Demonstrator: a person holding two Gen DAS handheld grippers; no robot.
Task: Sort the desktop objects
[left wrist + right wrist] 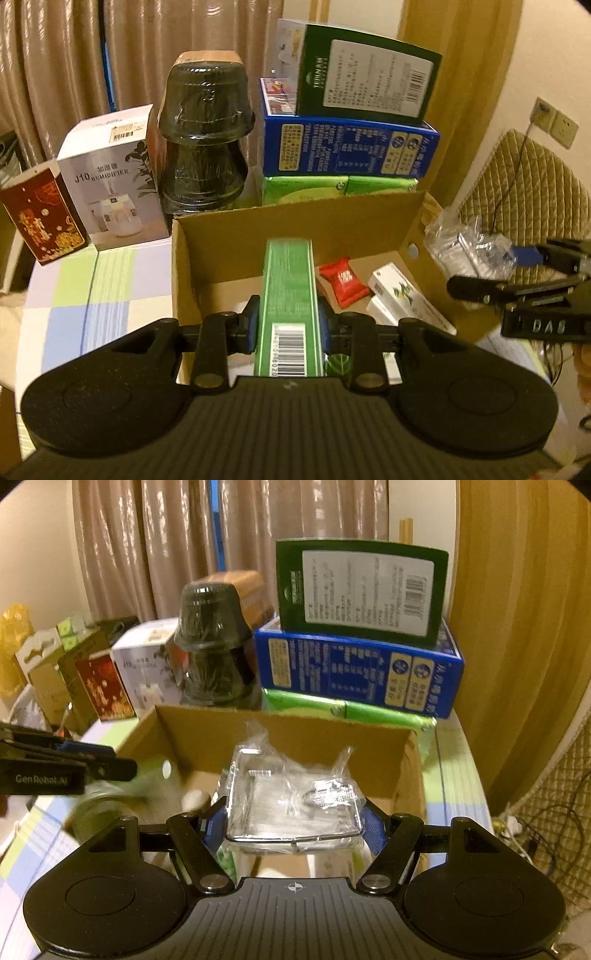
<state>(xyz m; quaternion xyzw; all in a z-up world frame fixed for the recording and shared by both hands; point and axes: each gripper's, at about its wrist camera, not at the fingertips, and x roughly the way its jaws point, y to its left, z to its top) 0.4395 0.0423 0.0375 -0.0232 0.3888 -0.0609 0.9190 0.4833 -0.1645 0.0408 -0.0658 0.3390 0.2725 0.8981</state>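
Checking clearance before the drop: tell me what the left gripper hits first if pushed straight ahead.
Probably the far wall of the open cardboard box. The left gripper holds a long green carton pointing at it; depth is unclear.

Red packet [344, 282] lies in cardboard box [295, 218], before stacked cartons [349, 147].

The white box [110, 177] standing on the table [110, 295] reads "J10 HUMIDIFIER" with Chinese characters above the word. The red packet [345, 280] in the cardboard box [295, 218] shows "100%". The long green box [290, 306] carries a barcode with digits too blurred to read in full. The other hand-held gripper [517, 273], seen from the left wrist, bears "DAS" mirrored; in the right wrist view the hand-held gripper [74, 760] at the left edge reads "GenRobot.AI". Print on the blue box [347, 147] and dark green box [369, 74] is illegible.
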